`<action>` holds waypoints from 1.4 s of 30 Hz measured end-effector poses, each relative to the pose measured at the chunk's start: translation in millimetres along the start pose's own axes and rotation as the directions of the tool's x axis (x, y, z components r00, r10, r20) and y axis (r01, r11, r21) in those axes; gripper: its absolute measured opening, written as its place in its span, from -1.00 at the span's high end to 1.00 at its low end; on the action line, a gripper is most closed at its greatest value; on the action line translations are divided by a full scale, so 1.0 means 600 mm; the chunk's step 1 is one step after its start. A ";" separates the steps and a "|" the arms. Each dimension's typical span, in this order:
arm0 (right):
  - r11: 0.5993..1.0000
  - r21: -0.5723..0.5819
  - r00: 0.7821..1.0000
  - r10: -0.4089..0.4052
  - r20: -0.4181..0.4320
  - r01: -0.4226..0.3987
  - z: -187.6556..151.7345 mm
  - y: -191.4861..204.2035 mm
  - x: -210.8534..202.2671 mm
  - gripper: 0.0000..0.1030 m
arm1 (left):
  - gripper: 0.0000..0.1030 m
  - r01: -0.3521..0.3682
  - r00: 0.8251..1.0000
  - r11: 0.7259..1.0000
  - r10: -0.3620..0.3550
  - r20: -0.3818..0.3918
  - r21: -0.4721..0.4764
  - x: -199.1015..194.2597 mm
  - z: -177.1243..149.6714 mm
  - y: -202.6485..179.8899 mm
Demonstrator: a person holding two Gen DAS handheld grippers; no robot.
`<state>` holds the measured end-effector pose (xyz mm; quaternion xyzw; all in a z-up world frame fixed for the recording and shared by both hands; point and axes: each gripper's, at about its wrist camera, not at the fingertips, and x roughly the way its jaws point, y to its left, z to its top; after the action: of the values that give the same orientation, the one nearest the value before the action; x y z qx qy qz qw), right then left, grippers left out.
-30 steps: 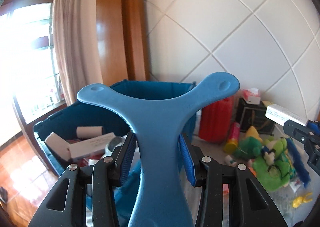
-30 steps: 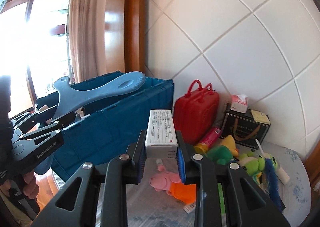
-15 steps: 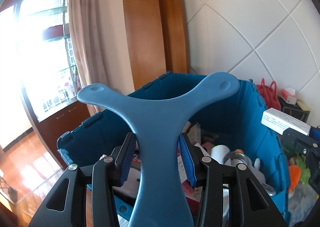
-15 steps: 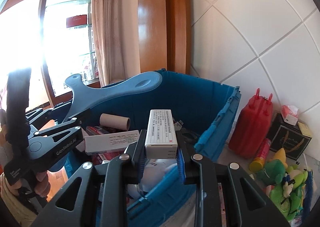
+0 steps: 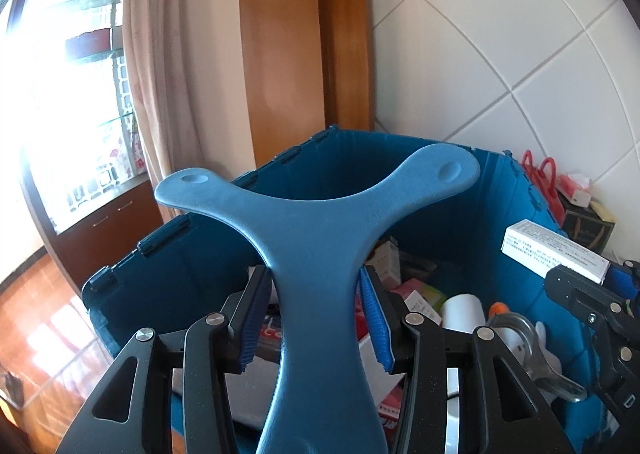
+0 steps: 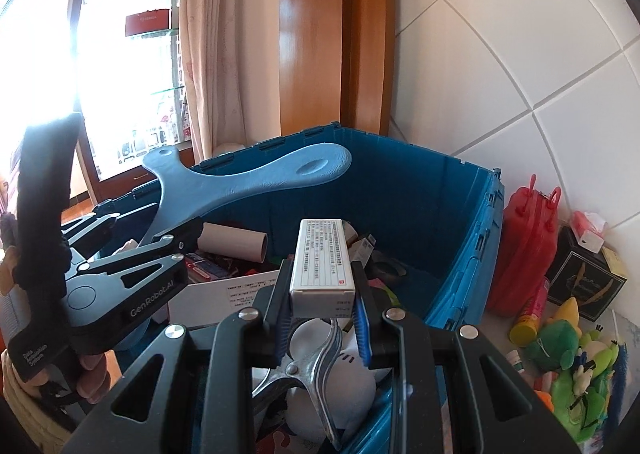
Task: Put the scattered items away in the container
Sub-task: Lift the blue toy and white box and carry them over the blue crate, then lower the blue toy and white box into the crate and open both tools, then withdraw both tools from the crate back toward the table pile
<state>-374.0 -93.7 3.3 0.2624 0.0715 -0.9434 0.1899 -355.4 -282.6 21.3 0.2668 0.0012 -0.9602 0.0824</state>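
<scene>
Both grippers having swung from bench clutter to above blue container [image 6: 460, 190] | left gripper [image 5: 314, 314] clamping Y-shaped blue toy [image 5: 316, 222] | right gripper [image 6: 322, 302] clamping white box [image 6: 322, 258], 12 o'clock | step: depositing | next: lowering, then releasing inside.

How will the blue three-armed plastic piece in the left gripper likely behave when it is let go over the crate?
The blue three-armed piece probably is stiff: its arms jut out unsupported without drooping. It looks thin, so likely light. Wide and flat, it may settle across the clutter in the blue crate rather than sink.
</scene>
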 end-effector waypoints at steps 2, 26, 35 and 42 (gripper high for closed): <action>1.000 -0.001 1.000 -0.001 0.001 0.001 0.004 0.003 0.004 0.49 | -0.01 0.001 1.000 1.000 -0.001 0.001 0.003 0.002 -0.002 0.000; 0.993 0.054 0.993 -0.107 0.045 0.105 -0.010 -0.031 -0.057 -0.60 | -0.80 0.082 0.994 0.997 -0.082 0.071 0.004 -0.069 -0.007 -0.005; 0.980 0.099 0.983 -0.176 0.056 0.170 -0.027 -0.066 -0.093 -0.99 | -0.97 0.120 0.987 0.993 -0.122 0.100 0.022 -0.094 -0.008 -0.042; 0.960 0.160 0.967 -0.244 0.070 0.230 -0.051 -0.128 -0.143 -0.99 | -0.98 0.205 0.969 0.977 -0.211 0.131 0.058 -0.134 -0.004 -0.112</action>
<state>-322.4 11.5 24.7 0.2231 0.0225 -0.9728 0.0580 -297.1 -203.3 57.7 0.2006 0.0023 -0.9794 -0.0245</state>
